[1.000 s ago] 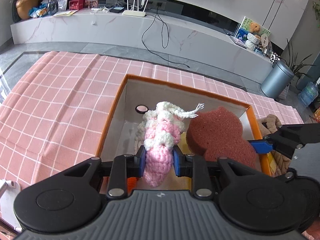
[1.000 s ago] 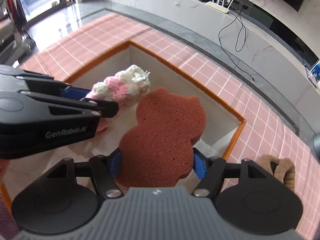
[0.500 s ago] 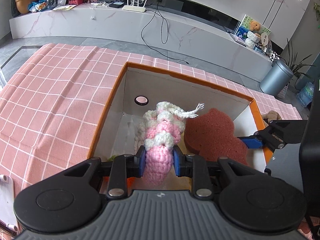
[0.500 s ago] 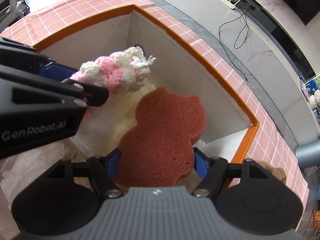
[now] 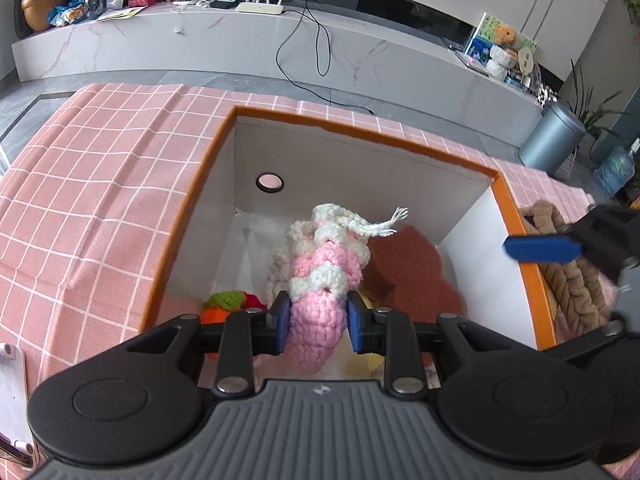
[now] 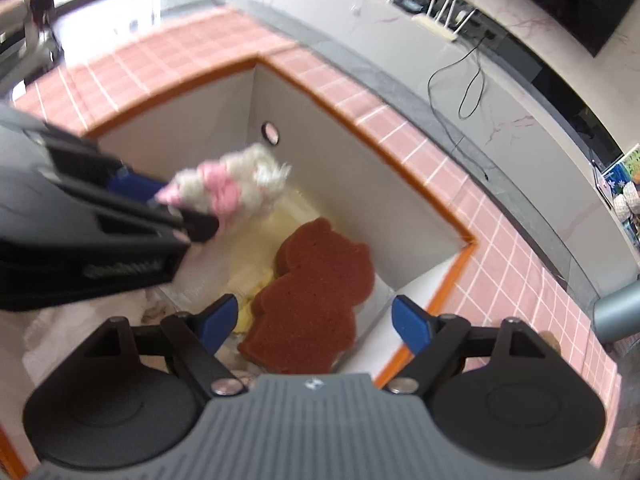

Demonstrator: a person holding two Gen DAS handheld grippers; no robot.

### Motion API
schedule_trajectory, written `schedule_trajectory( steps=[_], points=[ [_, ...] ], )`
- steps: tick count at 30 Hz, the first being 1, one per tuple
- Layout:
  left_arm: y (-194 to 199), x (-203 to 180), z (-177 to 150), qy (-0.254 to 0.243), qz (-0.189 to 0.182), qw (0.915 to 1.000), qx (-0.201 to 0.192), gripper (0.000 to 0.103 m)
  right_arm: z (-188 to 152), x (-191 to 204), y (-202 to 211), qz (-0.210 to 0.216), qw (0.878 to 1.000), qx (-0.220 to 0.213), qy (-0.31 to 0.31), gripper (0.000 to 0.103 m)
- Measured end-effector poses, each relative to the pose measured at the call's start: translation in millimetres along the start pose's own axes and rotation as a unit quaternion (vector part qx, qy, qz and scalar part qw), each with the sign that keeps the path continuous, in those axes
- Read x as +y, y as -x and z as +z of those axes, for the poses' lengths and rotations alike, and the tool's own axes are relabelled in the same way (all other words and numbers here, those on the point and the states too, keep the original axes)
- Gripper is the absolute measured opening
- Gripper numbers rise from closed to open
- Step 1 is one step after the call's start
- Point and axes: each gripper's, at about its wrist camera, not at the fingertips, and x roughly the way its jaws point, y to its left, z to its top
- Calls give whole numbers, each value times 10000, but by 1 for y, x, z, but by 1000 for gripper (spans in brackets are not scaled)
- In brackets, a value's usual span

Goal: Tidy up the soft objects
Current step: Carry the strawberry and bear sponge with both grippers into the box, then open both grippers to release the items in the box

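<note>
We take the orange-rimmed box (image 5: pixel 500 184) as our landmark, sitting on the counter (image 5: pixel 100 184) under a pink checked cloth.

At the box's left, our left hand-held gripper (image 5: pixel 316 320) pinches the pink end of the pink-and-white crocheted toy (image 5: pixel 320 264) between its blue pads. The toy hangs in the air over the box's interior, above the white paper lining. Its long axis runs straight along the gripper's fingers, from the pinched pink end out toward the far wall of the box, with the white yarn tail (image 5: pixel 384 226) at the tip pointing away and slightly right. Below it, at the near left of the box floor, lies a small orange, green and red knitted piece (image 5: pixel 228 304).

The risk we see here: only one end is pinched, so most of the toy juts out unsupported. If we let go too high, we judge it may flop sideways onto the sponge, or the loose tail may catch on a pad.

Toward the box's right, the reddish-brown bear-shaped sponge (image 6: pixel 312 300) lies on the floor by the right wall. Our right hand-held gripper (image 6: pixel 316 322) is above it, spread wide and touching nothing. Crossing paths with the left one could bump the toy loose.

Just outside the right rim lies a tan braided knit piece (image 5: pixel 568 276).
</note>
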Motion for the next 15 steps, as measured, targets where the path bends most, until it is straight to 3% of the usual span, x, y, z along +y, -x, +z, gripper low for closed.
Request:
schedule_trajectory(
  steps=[6,9,12,15],
  points=[
    [-9,-17,-7,-472,386,9981,47,33,-13,-3,30,-95,9993,-349,-113,85],
    [-12,-20,-9,-499,383,9979,162,36,-20,-8,38,-127,9987,-419,-254,85],
    [-16,-20,-10,-430,358,9981,270,45,-24,-18,43,-76,9975,-466,-523,85],
    [-15,-21,-11,-397,272,9984,296,61,-30,-24,46,-30,9967,-463,-661,85]
  ],
)
